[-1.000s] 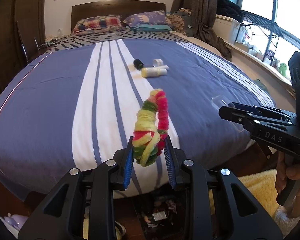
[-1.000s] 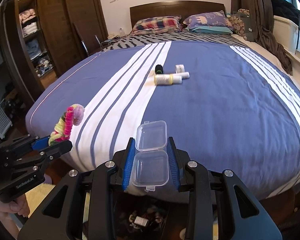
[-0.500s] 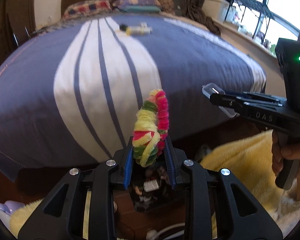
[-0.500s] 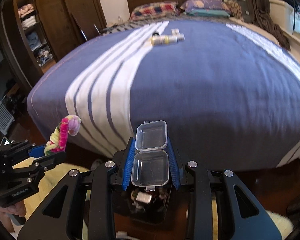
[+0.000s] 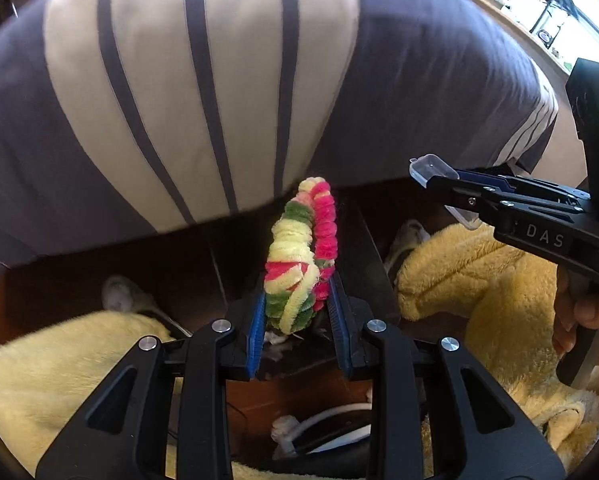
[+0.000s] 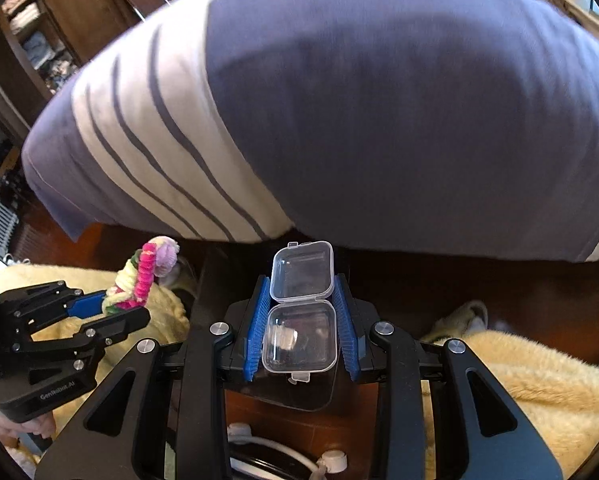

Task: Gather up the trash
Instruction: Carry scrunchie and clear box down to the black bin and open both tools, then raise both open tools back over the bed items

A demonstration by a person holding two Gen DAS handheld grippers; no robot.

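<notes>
Below the foot edge of the striped bed [image 5: 203,80], both grippers are pointed steeply down at a dark bin [image 6: 299,392]. One twisted pipe-cleaner bundle [image 5: 299,256] is clamped in the left gripper [image 5: 299,320], and one open clear plastic box [image 6: 299,320] is squeezed in the right gripper [image 6: 299,328], both above the bin. Two yellow fluffy rugs [image 5: 499,280] are seen beside the bin.

A big bed [image 5: 219,80] has a blue cover with white stripes. Fluffy yellow rugs [image 6: 539,368] lie on the brown floor beside it. A wooden shelf [image 6: 39,40] holds folded clothes. A white cable [image 6: 291,456] lies below.
</notes>
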